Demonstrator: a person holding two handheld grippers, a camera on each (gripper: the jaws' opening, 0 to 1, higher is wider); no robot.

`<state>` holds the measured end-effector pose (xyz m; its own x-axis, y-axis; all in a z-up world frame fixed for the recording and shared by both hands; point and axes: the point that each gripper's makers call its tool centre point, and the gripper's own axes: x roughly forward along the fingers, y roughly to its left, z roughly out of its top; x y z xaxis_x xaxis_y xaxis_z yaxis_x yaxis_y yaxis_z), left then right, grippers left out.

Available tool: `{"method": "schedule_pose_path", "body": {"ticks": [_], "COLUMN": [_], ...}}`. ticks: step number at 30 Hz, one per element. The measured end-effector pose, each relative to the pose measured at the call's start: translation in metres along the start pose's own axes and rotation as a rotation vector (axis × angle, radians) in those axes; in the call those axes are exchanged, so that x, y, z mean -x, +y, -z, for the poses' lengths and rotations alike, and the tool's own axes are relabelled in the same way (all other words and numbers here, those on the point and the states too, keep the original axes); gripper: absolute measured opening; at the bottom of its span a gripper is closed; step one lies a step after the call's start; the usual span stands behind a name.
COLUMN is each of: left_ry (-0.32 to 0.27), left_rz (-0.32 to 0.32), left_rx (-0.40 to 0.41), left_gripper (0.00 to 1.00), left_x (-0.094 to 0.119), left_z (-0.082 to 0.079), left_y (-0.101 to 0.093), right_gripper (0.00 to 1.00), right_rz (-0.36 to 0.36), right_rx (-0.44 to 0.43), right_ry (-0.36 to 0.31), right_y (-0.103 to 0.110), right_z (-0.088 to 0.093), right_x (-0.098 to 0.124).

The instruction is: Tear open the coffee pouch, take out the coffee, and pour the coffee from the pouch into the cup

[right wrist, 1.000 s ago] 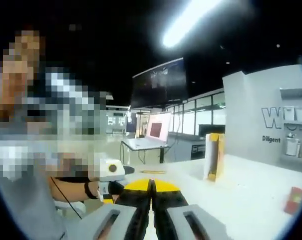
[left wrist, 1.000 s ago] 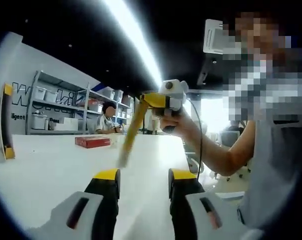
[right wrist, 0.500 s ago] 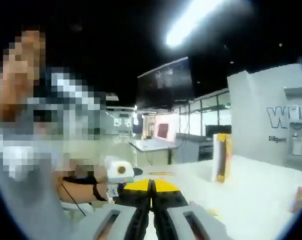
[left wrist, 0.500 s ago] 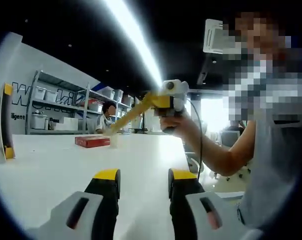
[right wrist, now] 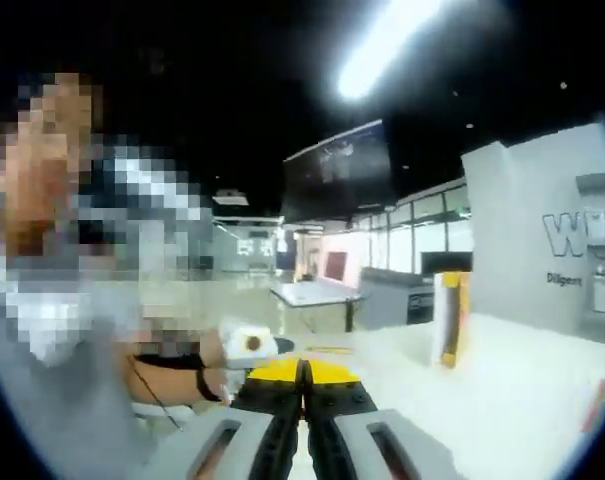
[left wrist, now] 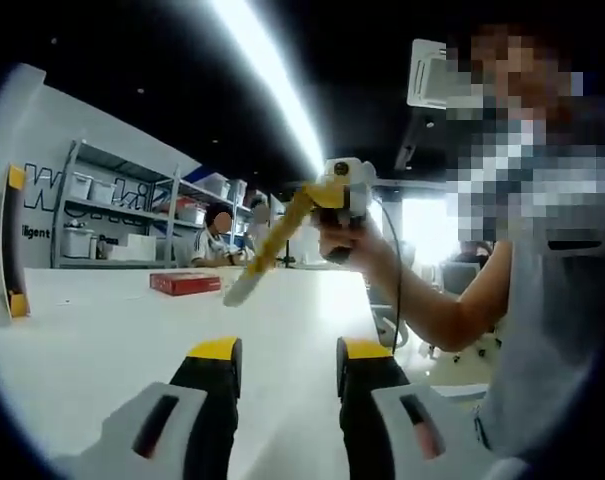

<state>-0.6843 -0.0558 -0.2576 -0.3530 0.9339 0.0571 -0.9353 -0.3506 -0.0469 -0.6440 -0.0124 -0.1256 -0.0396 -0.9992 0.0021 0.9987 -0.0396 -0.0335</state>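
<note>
Right gripper (left wrist: 317,195), jaws pressed on a yellow pouch (left wrist: 267,245), holds it aloft over the table (left wrist: 102,340), left gripper (left wrist: 282,360) spread below; tearing looks pending, needing the left to pinch the free end.

A broad white table (left wrist: 102,340) with a smooth, glossy top spreads across the lower half of the left gripper view and reaches back toward the far wall. On it, well back from the near edge, lies a flat red rectangular box (left wrist: 185,284), resting on its widest face. At the table's left edge stands an upright narrow black pouch with yellow ends (left wrist: 15,243), its base on the tabletop. In the right gripper view the same white surface runs off to the right, and the pouch stands upright on it, well apart from the near edge, showing a yellow side.
</note>
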Motion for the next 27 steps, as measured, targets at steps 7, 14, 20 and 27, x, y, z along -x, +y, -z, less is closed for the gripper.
{"method": "schedule_pose_path", "body": {"ticks": [7,14,20,27], "left_ry": [-0.001,0.004,-0.004,0.003], "left_rz": [-0.001,-0.002,0.013,0.006], "left_rx": [-0.004,-0.007,-0.004,-0.005], "left_gripper": [0.40,0.40,0.41,0.41], "left_x": [-0.001,-0.001,0.002,0.003], "left_z": [-0.001,-0.002,-0.005,-0.004], "left_y": [-0.004,-0.006,-0.011,-0.011], "right_gripper": [0.01,0.01,0.01,0.01], "right_rz": [-0.069,-0.019,-0.045,0.027], "right_rx": [0.010,0.004,0.048,0.000], "right_ry": [-0.072,-0.006,-0.045,-0.007], "right_y": [0.004,-0.058,-0.006,-0.063], "right_z": [-0.022,-0.004,-0.016,-0.003], "right_x": [0.006,-0.013,-0.003,0.000]}}
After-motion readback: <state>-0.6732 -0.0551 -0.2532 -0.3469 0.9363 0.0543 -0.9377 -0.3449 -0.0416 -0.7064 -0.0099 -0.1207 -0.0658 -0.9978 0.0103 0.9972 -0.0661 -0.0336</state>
